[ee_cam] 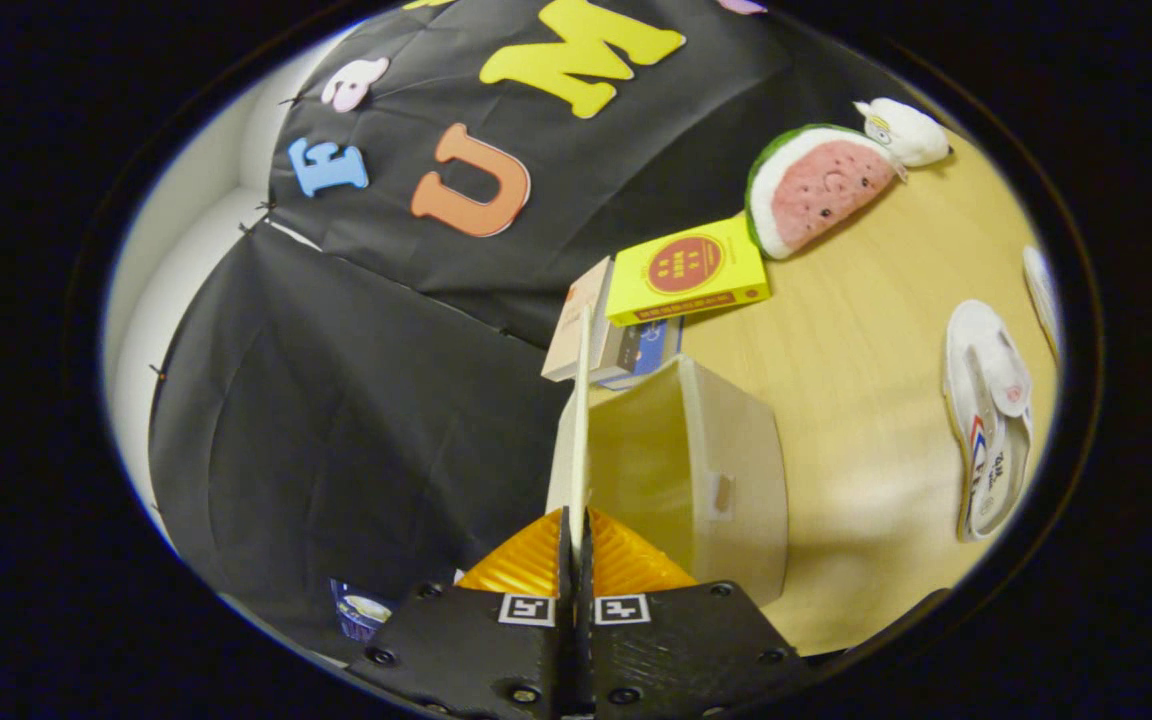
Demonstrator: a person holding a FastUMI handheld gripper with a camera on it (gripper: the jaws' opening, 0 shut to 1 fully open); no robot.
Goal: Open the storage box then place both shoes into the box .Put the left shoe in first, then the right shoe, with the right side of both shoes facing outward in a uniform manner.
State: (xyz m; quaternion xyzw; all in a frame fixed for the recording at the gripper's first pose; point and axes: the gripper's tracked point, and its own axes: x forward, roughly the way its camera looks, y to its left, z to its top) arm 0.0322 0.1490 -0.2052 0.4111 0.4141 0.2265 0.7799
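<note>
My gripper (577, 528) is shut on the thin lid (582, 420) of the cream storage box (726, 470). The lid stands edge-on, raised away from the box, running straight ahead from between my fingers. The box's inside shows open and hollow just to the right of the lid. A white shoe with straps (986, 420) lies on the wooden table (856, 340) well right of the box. The edge of a second white shoe (1041, 285) shows beyond it.
Behind the box lies a stack of books, a yellow one (686, 270) on top. A watermelon plush (816, 185) and a white plush toy (901, 130) sit further back on the table. The black cloth wall (356, 400) rises left of the box.
</note>
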